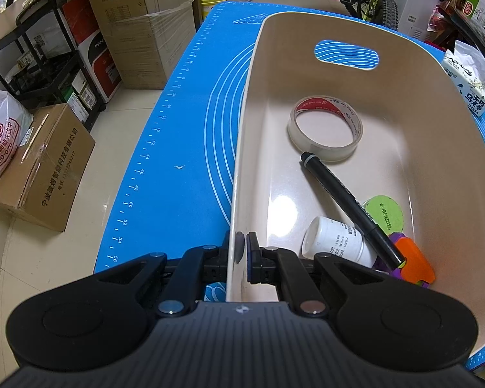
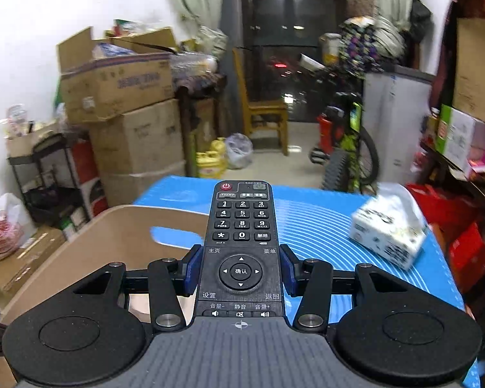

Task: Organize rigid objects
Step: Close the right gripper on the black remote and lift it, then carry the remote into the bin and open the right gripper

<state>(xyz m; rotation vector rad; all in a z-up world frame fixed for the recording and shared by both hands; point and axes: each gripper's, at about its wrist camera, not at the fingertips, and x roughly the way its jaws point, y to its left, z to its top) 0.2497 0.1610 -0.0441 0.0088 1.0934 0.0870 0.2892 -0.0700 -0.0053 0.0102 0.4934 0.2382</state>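
My left gripper (image 1: 243,252) is shut on the left wall of a beige plastic bin (image 1: 242,148) that stands on the blue mat. Inside the bin lie a roll of clear tape (image 1: 325,129), a black marker (image 1: 349,207), a white bottle (image 1: 334,241), a green round lid (image 1: 384,215) and an orange and purple toy (image 1: 414,263). My right gripper (image 2: 241,270) is shut on a black remote control (image 2: 241,245) and holds it in the air, above the mat and to the right of the bin (image 2: 80,242).
A blue silicone mat (image 1: 184,135) covers the table. A tissue pack (image 2: 388,232) lies at its far right; it also shows in the left wrist view (image 1: 465,77). Cardboard boxes (image 1: 45,168), a black shelf, a chair and a bicycle stand around the table.
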